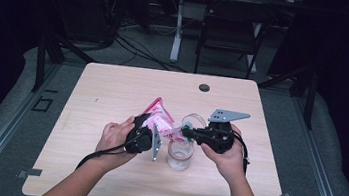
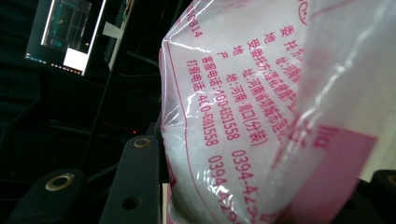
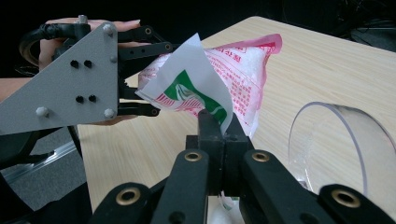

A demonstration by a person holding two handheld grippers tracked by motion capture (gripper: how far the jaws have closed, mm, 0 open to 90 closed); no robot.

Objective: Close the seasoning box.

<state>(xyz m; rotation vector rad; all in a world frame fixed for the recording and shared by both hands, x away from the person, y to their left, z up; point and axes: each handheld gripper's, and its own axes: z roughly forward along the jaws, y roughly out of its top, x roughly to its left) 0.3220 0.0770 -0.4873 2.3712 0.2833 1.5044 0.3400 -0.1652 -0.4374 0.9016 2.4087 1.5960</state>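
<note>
The person holds a pink-and-white printed plastic bag of white granules [image 1: 157, 118] tilted in the air above the light wooden counter [image 1: 112, 95], just over a small clear glass jar [image 1: 179, 155] that stands between the two hands. The left gripper [image 1: 143, 137] has its jaws partly closed around the body of the bag, which bulges between them in the left gripper view [image 2: 243, 121]. The right gripper [image 1: 189, 131] has its jaws pressed fully together on the bag's white-and-green corner flap [image 3: 196, 91], as the right gripper view shows. A clear round plastic lid [image 1: 194, 120] lies just behind the jar, near the right gripper.

The step in hand appears to be opening or steadying the bag's corner so that the granules can be poured into the jar. Whether the corner is already torn open cannot be told. The next move likely calls for the right gripper to pull the flap away or hold it taut while the left tips the bag lower, keeping the opening directly over the jar's mouth so that nothing spills onto the counter.
</note>
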